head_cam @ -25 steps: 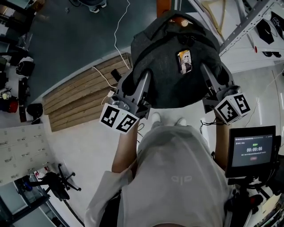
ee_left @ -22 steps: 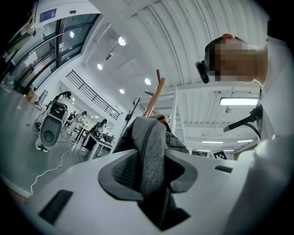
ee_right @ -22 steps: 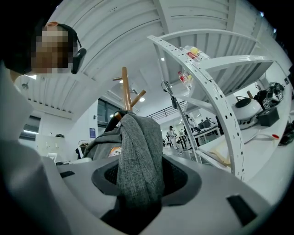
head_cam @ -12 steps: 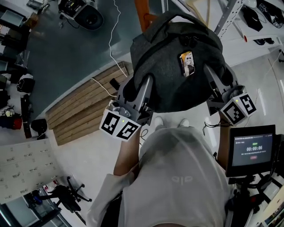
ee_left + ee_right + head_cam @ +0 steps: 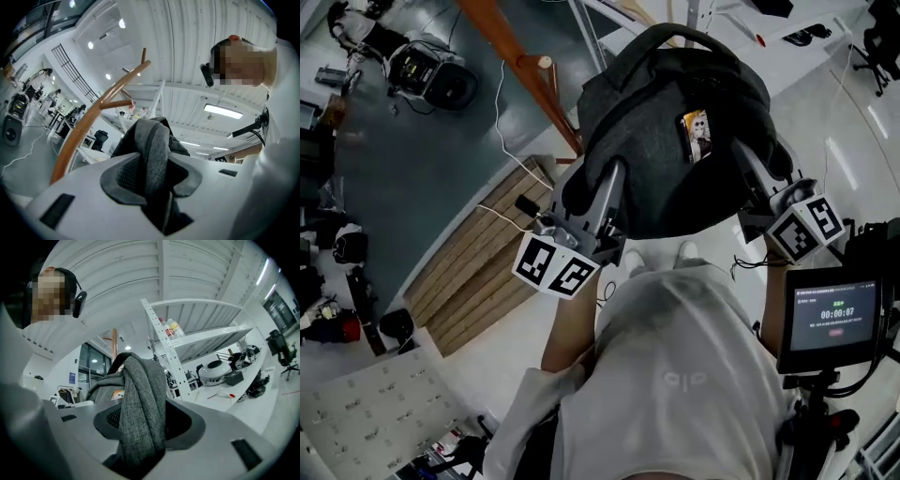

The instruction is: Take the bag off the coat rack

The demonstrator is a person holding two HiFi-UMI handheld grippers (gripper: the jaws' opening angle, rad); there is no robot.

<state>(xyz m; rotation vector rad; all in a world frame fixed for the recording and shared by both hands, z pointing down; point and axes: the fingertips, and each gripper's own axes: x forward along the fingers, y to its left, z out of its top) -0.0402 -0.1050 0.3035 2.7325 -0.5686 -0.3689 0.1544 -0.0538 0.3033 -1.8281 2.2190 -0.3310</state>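
A dark grey backpack (image 5: 661, 150) with a small picture badge (image 5: 696, 133) hangs in the air in front of me, held from both sides. My left gripper (image 5: 609, 183) is shut on a grey strap (image 5: 152, 150) at the bag's left side. My right gripper (image 5: 741, 155) is shut on another strap (image 5: 140, 399) at the right side. The brown wooden coat rack (image 5: 520, 66) slants up at the left, apart from the bag. In the left gripper view its curved pole (image 5: 89, 122) and pegs rise behind the strap.
Wooden planks (image 5: 478, 272) lie on the floor at the left, with a white cable (image 5: 502, 103) running past them. A screen on a stand (image 5: 830, 319) is at the right. White shelving (image 5: 187, 338) stands behind the bag. My own body fills the lower middle.
The bag stays gripped on both sides. The scene has swung: the rack pole, earlier right behind the bag's top, now stands clear of it at the upper left.
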